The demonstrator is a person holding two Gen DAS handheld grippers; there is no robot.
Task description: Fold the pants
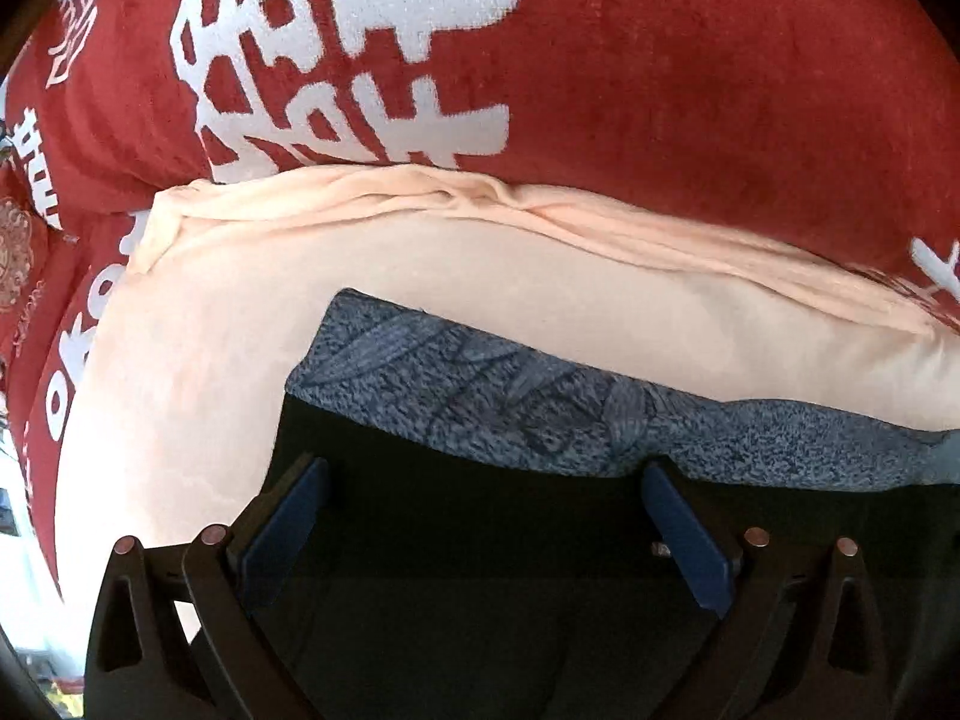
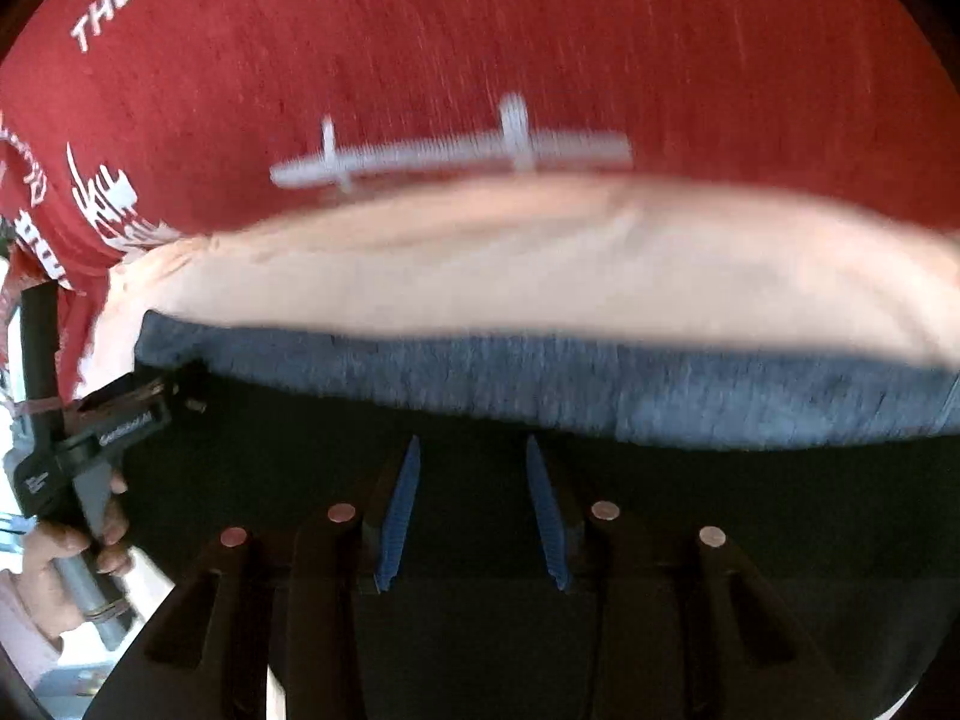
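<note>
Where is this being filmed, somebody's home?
Probably a home, likely on a bed: a plush red blanket with white lettering, a peach fleece cloth over it, and dark pants with a grey knit waistband.

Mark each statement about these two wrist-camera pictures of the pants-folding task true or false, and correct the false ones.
1. The left tongs are wide open. True.
2. The pants have a blue-grey speckled band next to black cloth. True.
3. The pants lie on a green sheet. False: they lie on peach-coloured fabric, with a red blanket beyond it.
4. The red blanket is plain. False: it carries white lettering.
5. In the right wrist view, a hand holds the other tool at the left edge. True.
6. The right tongs are clamped on the peach fabric. False: they are open, over black cloth.
</note>
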